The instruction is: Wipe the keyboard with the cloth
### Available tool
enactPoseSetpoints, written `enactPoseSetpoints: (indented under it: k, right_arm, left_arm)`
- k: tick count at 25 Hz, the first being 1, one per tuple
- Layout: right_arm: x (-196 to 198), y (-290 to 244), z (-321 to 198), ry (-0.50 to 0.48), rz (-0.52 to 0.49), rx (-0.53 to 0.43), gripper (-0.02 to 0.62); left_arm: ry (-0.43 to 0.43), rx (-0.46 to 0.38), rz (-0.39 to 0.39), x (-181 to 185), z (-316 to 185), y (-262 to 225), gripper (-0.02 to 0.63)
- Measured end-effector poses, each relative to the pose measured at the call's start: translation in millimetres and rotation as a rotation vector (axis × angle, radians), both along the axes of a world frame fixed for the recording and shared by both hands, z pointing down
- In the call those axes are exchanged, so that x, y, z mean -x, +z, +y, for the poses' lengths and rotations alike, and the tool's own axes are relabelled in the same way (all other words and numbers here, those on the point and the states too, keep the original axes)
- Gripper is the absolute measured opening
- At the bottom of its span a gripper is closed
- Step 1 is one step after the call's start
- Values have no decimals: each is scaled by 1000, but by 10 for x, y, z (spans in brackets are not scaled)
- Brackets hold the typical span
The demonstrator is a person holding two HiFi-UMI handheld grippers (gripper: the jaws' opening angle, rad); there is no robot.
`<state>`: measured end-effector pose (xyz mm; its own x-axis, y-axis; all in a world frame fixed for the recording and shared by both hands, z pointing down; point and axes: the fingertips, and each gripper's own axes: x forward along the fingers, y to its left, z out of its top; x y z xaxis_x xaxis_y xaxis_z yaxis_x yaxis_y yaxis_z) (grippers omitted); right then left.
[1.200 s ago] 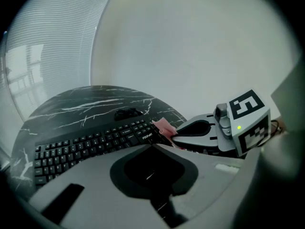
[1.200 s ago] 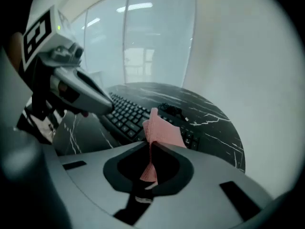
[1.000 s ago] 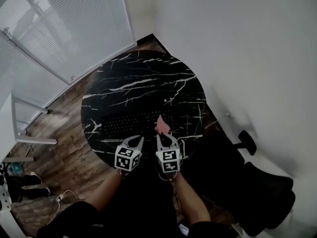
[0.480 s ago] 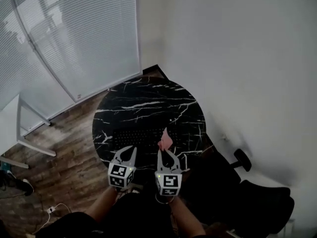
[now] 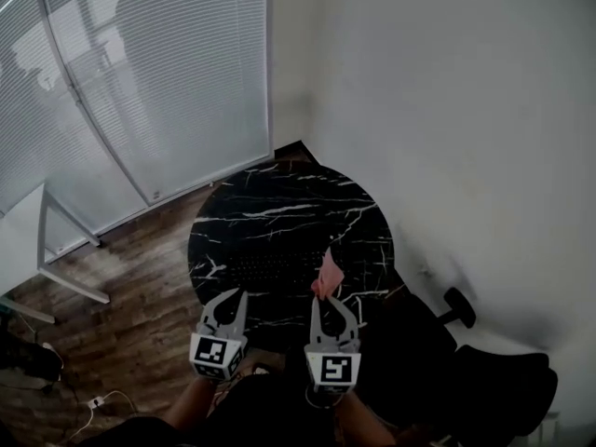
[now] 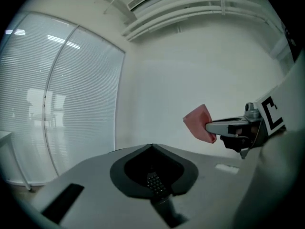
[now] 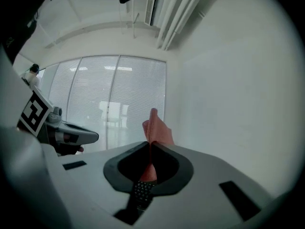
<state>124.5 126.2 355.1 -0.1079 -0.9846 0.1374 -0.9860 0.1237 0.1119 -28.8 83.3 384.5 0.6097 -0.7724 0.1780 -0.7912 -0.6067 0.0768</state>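
**Right claw clamped on cloth, keyboard untouched on table**

Right gripper (image 7: 148,145) is clenched on the pink cloth (image 7: 155,127). The cloth is pinched at the jaw tips; one fold sticks up past them and a bit shows inside the jaw hollow. In the head view the cloth (image 5: 328,273) sits at the tip of the right gripper (image 5: 326,302) and overlaps the right end of the keyboard (image 5: 270,270). Can't tell whether it touches the keys.

Left gripper (image 6: 151,147) has its jaw tips together with nothing between them. It is held just left of the right one, at the near edge of the table (image 5: 279,208), which is round and black with marble veining. The left gripper view also catches the right gripper (image 6: 228,128) from the side, with the cloth (image 6: 198,123) poking out in front of it.

The keyboard is black and lies flat on the near half of the table, just ahead of both grippers, with nothing between them and it. Both gripper views look at walls and blinds (image 5: 140,91), not the tabletop.

Around the table: a white wall (image 5: 456,110) on the right, a black chair (image 5: 489,380) at lower right, a wood floor (image 5: 140,268) and a white desk (image 5: 19,240) at the left edge.
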Motion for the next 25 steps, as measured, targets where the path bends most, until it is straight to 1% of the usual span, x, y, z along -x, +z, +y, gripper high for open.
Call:
enactPoseSetpoints:
  k: [3,6,9,15,19,22,25]
  right_arm:
    - [35,-155,87,1,29,-23,9]
    - [40,-330,73,1,45,-66,9]
    - [27,-442,120,5,63,-92,9]
    - [25,-491,135,-1,83,-86,9]
    - [63,-487,114,-7,84,-82,9]
    - [104,-458,115,-10,79,-75,9]
    - [147,-423,131,-15,76,-66,9]
  left_arm:
    - [-17,-20,-2,93,17,-103,-3]
    - [-36,-68,-13,125,-18,-329,-3]
    - [-9,-112,-5,97,67,-410,-3]
    - [-2,-139,-5,114,137,-490,-3]
    - [0,-133,0,127,147,-502,-3]
    - [3,-150,-29,125,153,-489,-3]
    - [6,-151,-53,126,164,-440,-3]
